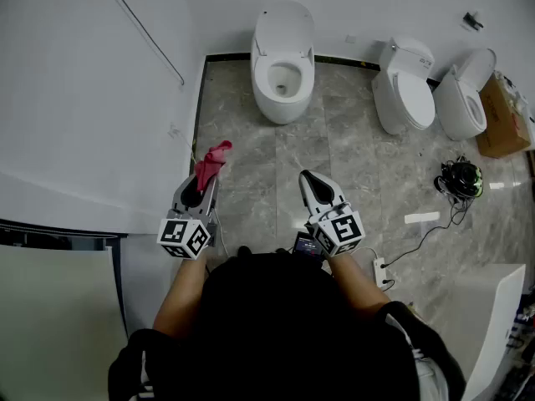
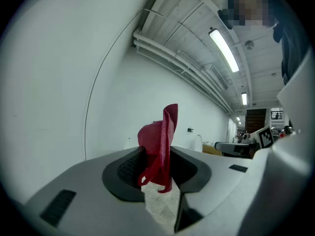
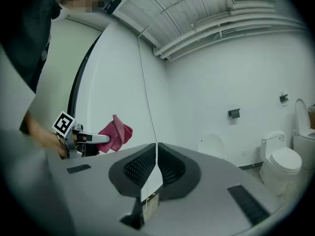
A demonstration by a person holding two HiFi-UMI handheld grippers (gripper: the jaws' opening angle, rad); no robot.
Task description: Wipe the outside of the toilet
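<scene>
A white toilet (image 1: pixel 282 61) with its lid up stands against the far wall, straight ahead of me across the grey tiled floor. My left gripper (image 1: pixel 203 184) is shut on a red cloth (image 1: pixel 212 160), which bunches up past its tips. In the left gripper view the red cloth (image 2: pixel 160 146) is pinched between the jaws of my left gripper (image 2: pixel 158 167). My right gripper (image 1: pixel 309 179) is held level with the left one, jaws shut with nothing in them. In the right gripper view, my right gripper (image 3: pixel 156 157) is shut, and the red cloth (image 3: pixel 116 133) shows at the left.
Two more white toilets (image 1: pixel 407 87) (image 1: pixel 466 95) stand at the far right, beside a cardboard box (image 1: pixel 504 117). A black and green helmet (image 1: pixel 461 178), a cable and a power strip (image 1: pixel 381 270) lie on the floor at right. A white wall (image 1: pixel 92 98) runs along the left.
</scene>
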